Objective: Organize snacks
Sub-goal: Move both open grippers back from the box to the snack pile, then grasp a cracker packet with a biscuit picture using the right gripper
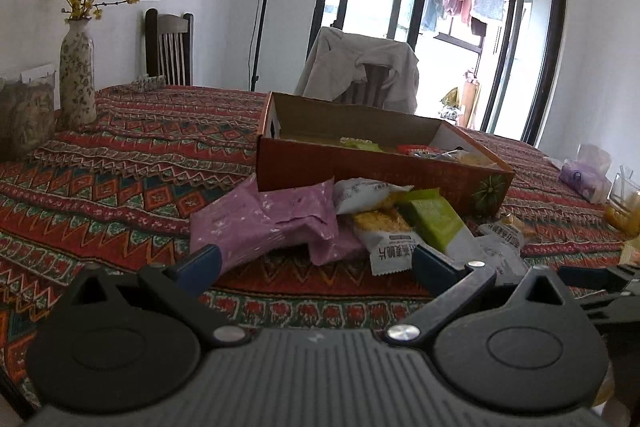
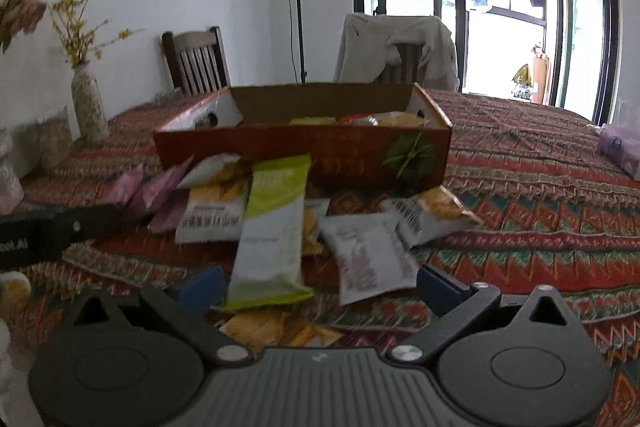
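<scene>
An open orange cardboard box (image 1: 372, 167) (image 2: 304, 151) sits on the patterned tablecloth and holds a few snack packets. In front of it lies a loose pile: purple packets (image 1: 260, 223) (image 2: 156, 191), a green-and-white bar (image 1: 436, 219) (image 2: 272, 231), yellow-and-white chip packets (image 1: 384, 231) (image 2: 216, 207) and a white packet (image 2: 368, 259). My left gripper (image 1: 316, 263) is open just short of the purple packets, holding nothing. My right gripper (image 2: 320, 283) is open, its fingers either side of the green bar's near end and the white packet, gripping neither.
A floral vase (image 1: 77, 83) (image 2: 89, 107) with yellow flowers stands at the table's left. Two chairs, one draped with a grey garment (image 1: 360, 67) (image 2: 396, 47), stand behind. A purple tissue pack (image 1: 584, 175) lies at the right edge. The left gripper's body (image 2: 52, 227) shows at left.
</scene>
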A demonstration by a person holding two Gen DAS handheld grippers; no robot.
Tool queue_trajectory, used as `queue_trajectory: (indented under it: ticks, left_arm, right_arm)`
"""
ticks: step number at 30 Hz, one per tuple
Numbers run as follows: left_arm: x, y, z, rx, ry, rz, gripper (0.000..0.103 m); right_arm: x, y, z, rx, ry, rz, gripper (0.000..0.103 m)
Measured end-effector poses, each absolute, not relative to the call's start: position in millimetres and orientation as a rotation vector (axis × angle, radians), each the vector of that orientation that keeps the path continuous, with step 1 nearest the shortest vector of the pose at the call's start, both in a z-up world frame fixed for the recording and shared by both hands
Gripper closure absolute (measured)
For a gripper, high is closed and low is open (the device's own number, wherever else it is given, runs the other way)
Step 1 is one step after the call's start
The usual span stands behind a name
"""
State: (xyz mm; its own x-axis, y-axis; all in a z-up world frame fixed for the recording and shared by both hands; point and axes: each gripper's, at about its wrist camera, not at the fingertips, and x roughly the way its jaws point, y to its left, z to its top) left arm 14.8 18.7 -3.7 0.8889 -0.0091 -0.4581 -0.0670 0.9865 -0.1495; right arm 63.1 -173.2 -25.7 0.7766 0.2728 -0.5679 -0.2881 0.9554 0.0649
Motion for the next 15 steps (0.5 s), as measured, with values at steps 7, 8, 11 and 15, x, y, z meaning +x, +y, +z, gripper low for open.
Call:
queue_trajectory:
  ticks: [7,8,11,15]
  left_arm:
    - [10.9,16.9,-2.6,-0.159,0.477,0.017,0.000]
    - [10.3,16.7,-3.3,-0.159,0.479,0.016,0.000]
    - [9.4,15.8,-5.4,-0.160,0.488,0.012,0.000]
    - [9.2,12.7,-7.5,-0.155,0.499,0.007,0.000]
  right_arm:
    - [60.1,-151.8,-40.2,-0.118,0.671,0.301,0.000]
    - [59.6,-152.5,-41.7,-0.119,0.676,0.295,0.000]
    - [57.2,-159.7,-44.4,-0.123,0.681,0.273,0.001]
    - [51.6,-172.8,-48.6,-0.112,0.677,0.261,0.001]
